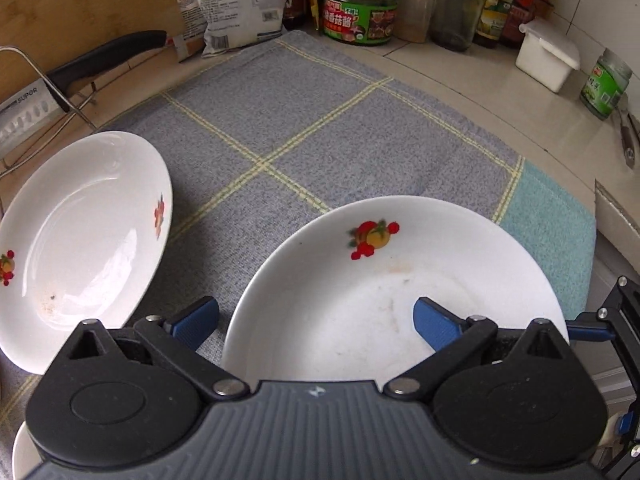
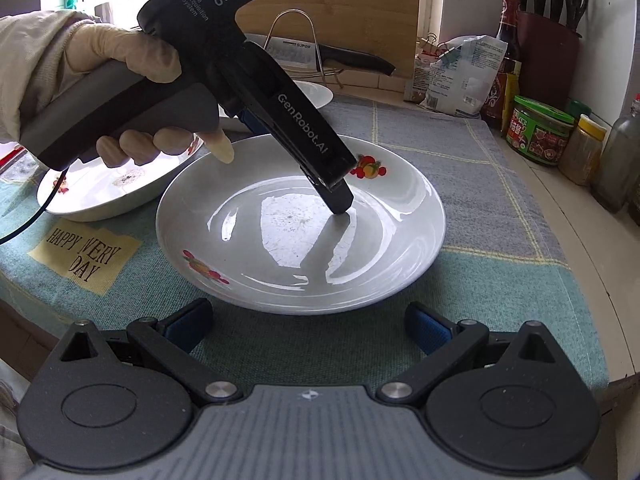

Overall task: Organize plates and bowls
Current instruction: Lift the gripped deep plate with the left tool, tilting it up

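A white plate with fruit prints point(image 1: 400, 288) lies on the grey checked cloth point(image 1: 304, 128). My left gripper point(image 1: 316, 322) is open, its jaws straddling the plate's near-left rim, one pad point(image 1: 434, 322) over the plate's inside, the other pad point(image 1: 192, 322) outside over the cloth. In the right wrist view the same plate point(image 2: 280, 240) shows with the left gripper's finger point(image 2: 336, 196) reaching down into it. A second white plate point(image 1: 80, 240) lies to the left, seen too in the right wrist view point(image 2: 116, 188). My right gripper point(image 2: 308, 326) is open and empty, just short of the plate's front rim.
A knife rack with a cleaver point(image 1: 28, 116) stands at the left. Jars, bottles and bags point(image 1: 360, 12) line the back wall. A white box point(image 1: 548, 56) and a green jar point(image 1: 606, 84) sit at right. A further white plate point(image 2: 316, 94) lies behind. A knife block point(image 2: 548, 20) stands far right.
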Motion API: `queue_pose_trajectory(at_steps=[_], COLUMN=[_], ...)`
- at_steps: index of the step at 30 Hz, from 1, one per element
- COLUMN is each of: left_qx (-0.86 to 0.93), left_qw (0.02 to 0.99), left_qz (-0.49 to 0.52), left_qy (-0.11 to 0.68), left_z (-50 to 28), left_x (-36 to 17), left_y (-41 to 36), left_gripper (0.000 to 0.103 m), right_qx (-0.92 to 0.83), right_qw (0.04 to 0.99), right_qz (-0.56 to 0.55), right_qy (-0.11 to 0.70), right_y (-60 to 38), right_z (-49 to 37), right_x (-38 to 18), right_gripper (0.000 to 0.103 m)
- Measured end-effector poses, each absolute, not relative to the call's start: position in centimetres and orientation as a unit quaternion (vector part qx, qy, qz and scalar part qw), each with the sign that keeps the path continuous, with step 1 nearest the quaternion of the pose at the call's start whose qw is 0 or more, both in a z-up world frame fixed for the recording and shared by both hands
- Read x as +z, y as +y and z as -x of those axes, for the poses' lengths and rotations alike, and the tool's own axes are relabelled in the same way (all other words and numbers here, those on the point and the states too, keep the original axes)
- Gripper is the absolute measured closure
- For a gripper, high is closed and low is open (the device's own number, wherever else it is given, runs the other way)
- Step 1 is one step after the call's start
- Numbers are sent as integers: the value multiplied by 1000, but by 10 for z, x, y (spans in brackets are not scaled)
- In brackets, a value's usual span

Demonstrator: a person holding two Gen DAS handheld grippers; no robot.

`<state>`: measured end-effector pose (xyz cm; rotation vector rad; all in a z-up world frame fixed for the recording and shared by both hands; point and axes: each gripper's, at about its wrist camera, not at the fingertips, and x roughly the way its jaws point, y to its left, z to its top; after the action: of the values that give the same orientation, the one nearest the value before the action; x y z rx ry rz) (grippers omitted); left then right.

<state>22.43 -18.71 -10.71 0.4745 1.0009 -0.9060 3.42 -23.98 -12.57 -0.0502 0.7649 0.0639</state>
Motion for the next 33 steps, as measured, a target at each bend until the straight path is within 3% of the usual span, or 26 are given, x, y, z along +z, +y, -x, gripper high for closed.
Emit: queue_pose_trajectory(at_steps=[19, 33], left_qx=[-454, -540], left_qw=[731, 618], left_qz=[-237, -291], left_qy=[452, 491], left_z=[-233, -243], left_x=[-109, -103], left_y=[-184, -187], left_gripper=[0, 1], right_qx=[8, -5], right_qw=[925, 931], right_qz=[17, 12], right_qy=[380, 364], right_y=[-238, -234], right_z=[-37, -31], right_x=[-125, -127], right_gripper=[0, 0])
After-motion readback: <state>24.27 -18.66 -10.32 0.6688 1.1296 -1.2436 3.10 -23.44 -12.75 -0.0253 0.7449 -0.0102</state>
